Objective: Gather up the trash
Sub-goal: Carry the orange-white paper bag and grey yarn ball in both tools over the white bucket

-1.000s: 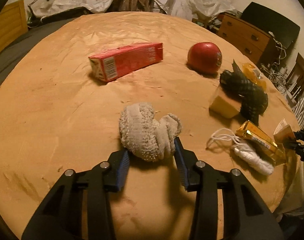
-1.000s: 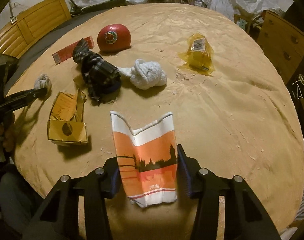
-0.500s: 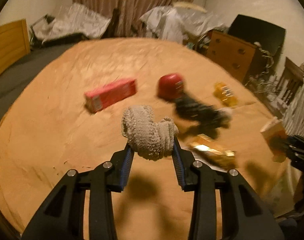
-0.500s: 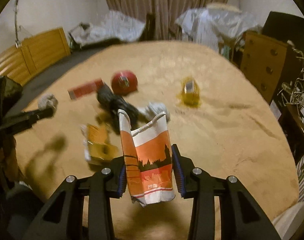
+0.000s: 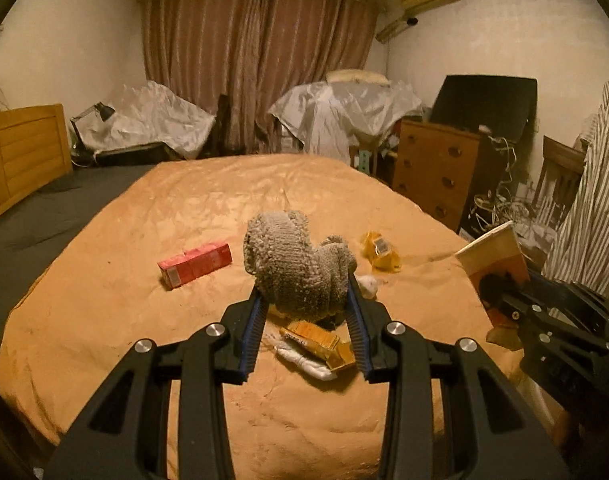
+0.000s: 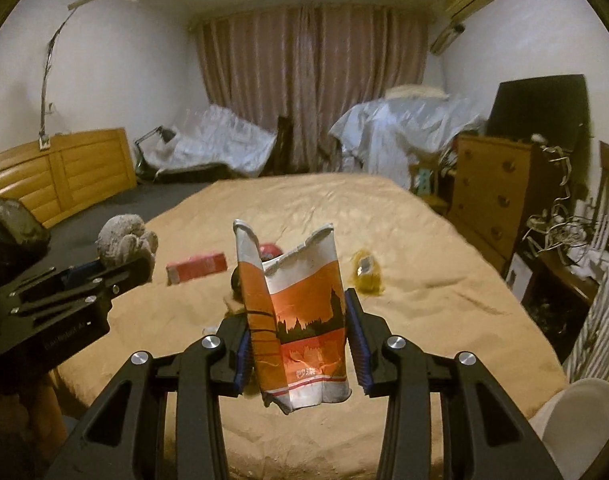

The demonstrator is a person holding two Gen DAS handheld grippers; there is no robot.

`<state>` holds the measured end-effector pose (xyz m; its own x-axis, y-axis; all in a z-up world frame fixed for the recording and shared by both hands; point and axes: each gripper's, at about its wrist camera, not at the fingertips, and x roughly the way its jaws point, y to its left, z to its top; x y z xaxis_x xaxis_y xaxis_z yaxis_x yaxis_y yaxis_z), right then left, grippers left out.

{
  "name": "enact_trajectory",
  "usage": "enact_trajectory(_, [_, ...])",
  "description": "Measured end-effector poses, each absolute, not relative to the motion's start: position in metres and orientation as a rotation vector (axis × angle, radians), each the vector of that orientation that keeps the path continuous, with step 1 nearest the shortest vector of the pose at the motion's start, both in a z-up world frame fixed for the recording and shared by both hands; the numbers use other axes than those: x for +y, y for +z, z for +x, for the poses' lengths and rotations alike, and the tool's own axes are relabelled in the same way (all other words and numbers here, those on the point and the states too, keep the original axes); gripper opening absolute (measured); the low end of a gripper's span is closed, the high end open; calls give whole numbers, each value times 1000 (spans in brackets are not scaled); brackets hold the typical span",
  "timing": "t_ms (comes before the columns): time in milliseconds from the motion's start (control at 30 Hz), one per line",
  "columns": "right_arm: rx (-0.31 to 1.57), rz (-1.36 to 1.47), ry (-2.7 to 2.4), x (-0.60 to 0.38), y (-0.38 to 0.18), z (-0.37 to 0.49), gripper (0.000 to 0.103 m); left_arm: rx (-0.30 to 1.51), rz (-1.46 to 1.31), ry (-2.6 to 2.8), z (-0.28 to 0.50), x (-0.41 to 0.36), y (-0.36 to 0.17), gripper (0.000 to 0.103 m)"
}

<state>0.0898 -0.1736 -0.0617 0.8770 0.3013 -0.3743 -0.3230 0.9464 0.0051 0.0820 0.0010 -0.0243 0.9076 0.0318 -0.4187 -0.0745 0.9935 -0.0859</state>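
Note:
My left gripper point(image 5: 304, 300) is shut on a balled grey sock point(image 5: 296, 268) and holds it in the air above the orange bedcover point(image 5: 104, 320). My right gripper point(image 6: 298, 320) is shut on a crumpled orange-and-white paper bag point(image 6: 304, 332), also lifted off the bed. Each gripper shows in the other's view: the left gripper point(image 6: 116, 268) with the sock at the left, the right gripper point(image 5: 544, 312) with the bag point(image 5: 500, 256) at the right. On the bed lie a red carton point(image 5: 195, 265), a yellow wrapper point(image 5: 382, 251), a gold box point(image 5: 320, 340) and a white sock point(image 5: 304, 360).
A wooden dresser point(image 5: 436, 168) and tangled cables point(image 6: 560, 232) stand right of the bed. At the left is a wooden headboard point(image 5: 24, 152). Plastic-covered piles point(image 5: 344, 112) line the curtain wall. A white chair point(image 6: 576, 420) is at the near right.
Both grippers have closed tighter on the sock and the bag and lifted them off the bed. Both views have tilted up, so the far wall and curtain now show.

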Motion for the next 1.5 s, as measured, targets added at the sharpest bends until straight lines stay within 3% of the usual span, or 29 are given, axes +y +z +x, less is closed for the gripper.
enact_trajectory(700, [370, -72, 250, -201, -43, 49, 41, 430, -83, -16, 81, -32, -16, 36])
enact_trajectory(1500, [426, -19, -105, -444, -14, -13, 41, 441, 26, -374, 93, -216, -2, 36])
